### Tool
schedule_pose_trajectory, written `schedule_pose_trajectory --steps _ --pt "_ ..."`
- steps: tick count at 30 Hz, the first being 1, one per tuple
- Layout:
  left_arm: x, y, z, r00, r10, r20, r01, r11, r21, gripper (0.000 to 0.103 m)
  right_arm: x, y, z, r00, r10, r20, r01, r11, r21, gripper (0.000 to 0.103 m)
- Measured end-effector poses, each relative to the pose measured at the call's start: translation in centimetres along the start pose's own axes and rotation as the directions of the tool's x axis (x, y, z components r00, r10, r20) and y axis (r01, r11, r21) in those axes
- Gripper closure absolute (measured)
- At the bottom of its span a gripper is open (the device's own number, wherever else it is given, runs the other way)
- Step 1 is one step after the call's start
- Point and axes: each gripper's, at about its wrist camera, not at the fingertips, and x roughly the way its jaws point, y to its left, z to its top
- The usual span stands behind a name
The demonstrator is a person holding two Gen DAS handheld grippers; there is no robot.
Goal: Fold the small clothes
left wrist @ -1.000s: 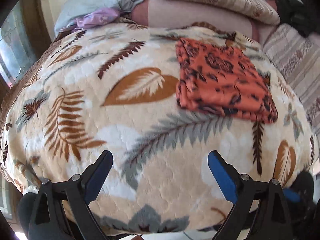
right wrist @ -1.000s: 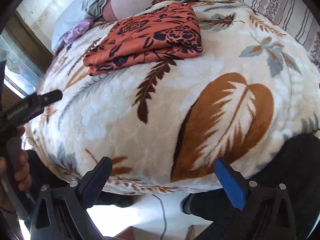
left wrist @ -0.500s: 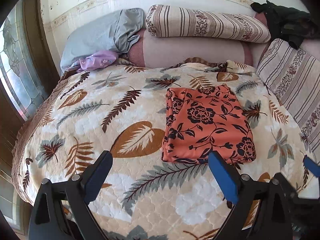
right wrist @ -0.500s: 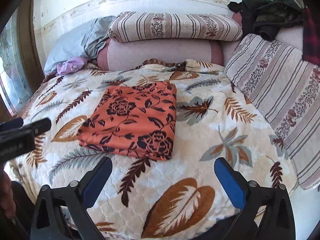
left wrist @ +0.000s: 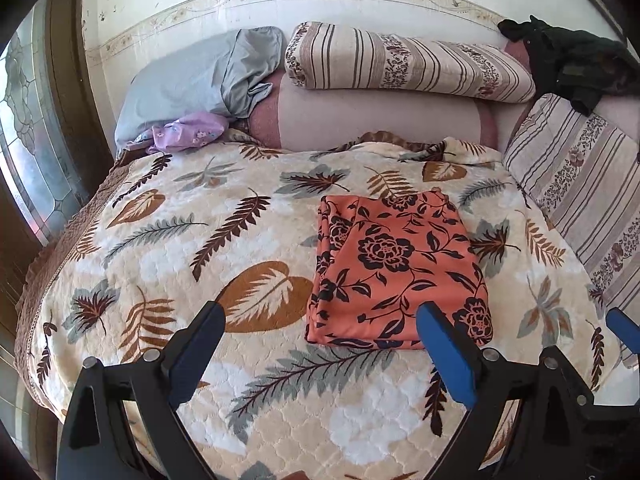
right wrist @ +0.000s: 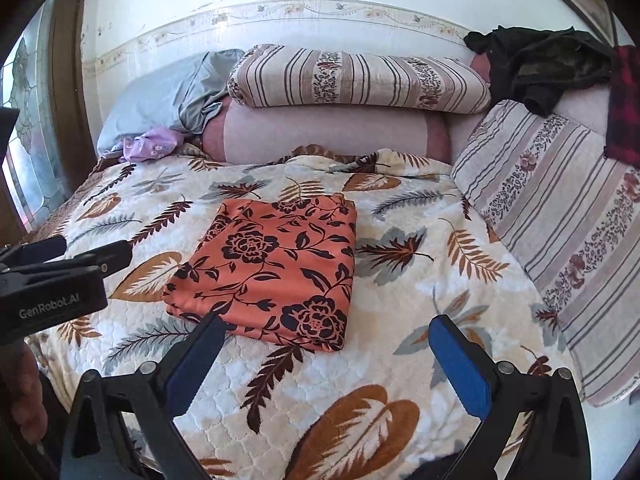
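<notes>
An orange cloth with black flowers [left wrist: 396, 272] lies folded into a flat rectangle on the leaf-patterned blanket [left wrist: 160, 240]; it also shows in the right wrist view [right wrist: 272, 268]. My left gripper [left wrist: 320, 344] is open and empty, held above the blanket short of the cloth's near edge. My right gripper [right wrist: 324, 356] is open and empty, held above the blanket just in front of the cloth. The left gripper's body [right wrist: 52, 280] shows at the left edge of the right wrist view.
Striped pillows [left wrist: 404, 64] and a pink bolster [left wrist: 372, 120] line the bed's head. A grey pillow [left wrist: 200, 76] and a purple garment [left wrist: 184, 134] lie at the back left. Dark clothes [right wrist: 540, 64] sit at the back right. A striped cushion [right wrist: 560, 232] borders the right side.
Both grippers have risen and drawn back from the bed's edge, so the whole bed and the folded cloth now lie in front. Both stayed open and empty.
</notes>
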Motion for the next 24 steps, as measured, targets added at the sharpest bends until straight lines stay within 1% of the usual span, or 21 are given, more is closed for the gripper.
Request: schedule_pose_trajectory --steps 4,8,24 --pt "0.2 0.3 0.2 1.000 -0.006 0.001 0.006 1.000 -0.023 0.007 0.1 0.0 0.4 1.000 -0.003 0.004 0.003 1.000 -0.004 0.000" --pt "0.6 0.4 0.4 1.000 -0.004 0.000 0.004 1.000 -0.026 0.007 0.5 0.0 0.6 1.000 -0.005 -0.003 0.005 1.000 -0.010 0.000" --pt "2.5 -1.0 1.5 1.000 -0.005 0.001 0.005 1.000 0.020 0.007 2.6 -0.4 1.6 1.000 0.004 -0.020 -0.004 1.000 -0.010 0.000"
